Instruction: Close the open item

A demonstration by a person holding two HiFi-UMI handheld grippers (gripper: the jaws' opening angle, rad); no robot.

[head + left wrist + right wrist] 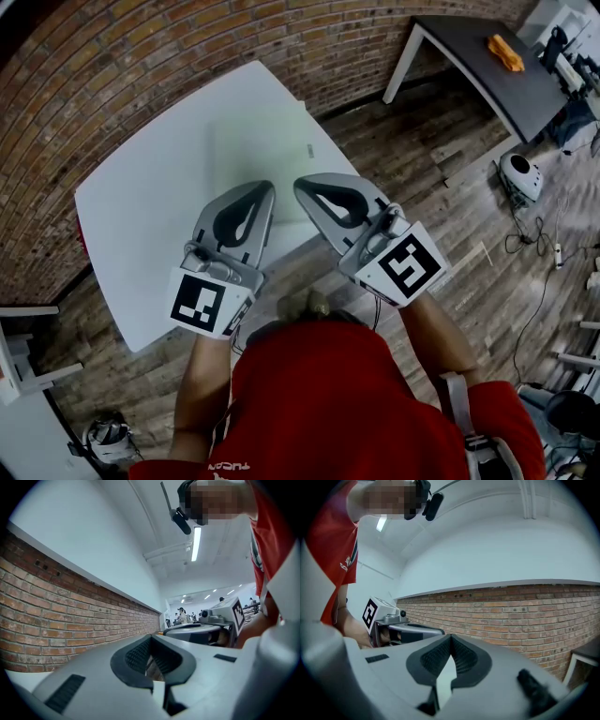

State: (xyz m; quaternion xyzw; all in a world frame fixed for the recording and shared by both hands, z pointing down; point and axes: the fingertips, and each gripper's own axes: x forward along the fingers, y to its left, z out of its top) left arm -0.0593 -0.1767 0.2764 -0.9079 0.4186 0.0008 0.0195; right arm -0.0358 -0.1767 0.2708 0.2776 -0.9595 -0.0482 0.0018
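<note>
In the head view, the left gripper (261, 190) and the right gripper (305, 185) are held side by side over the near edge of a white table (141, 206). Their tips are close together but not touching. Each pair of jaws is drawn together with nothing between them. Just beyond the tips a flat pale item (258, 141) lies on the table, touched by neither gripper. What kind of item it is cannot be made out from here. A brick wall (187, 37) stands behind the table, and the person's red shirt (319, 394) fills the bottom of the picture.

In the left gripper view, the left gripper (150, 638) has its ribbed pads meeting at the tip, closed on nothing. The right gripper (201, 631) shows just beside it, with its marker cube behind. The flat item is not in this view.

In the right gripper view, the right gripper (451, 638) likewise has its jaws together at the tip and holds nothing. The left gripper (410, 632) shows to its side, in front of the brick wall (525, 616). The flat item is not in this view either.
</note>
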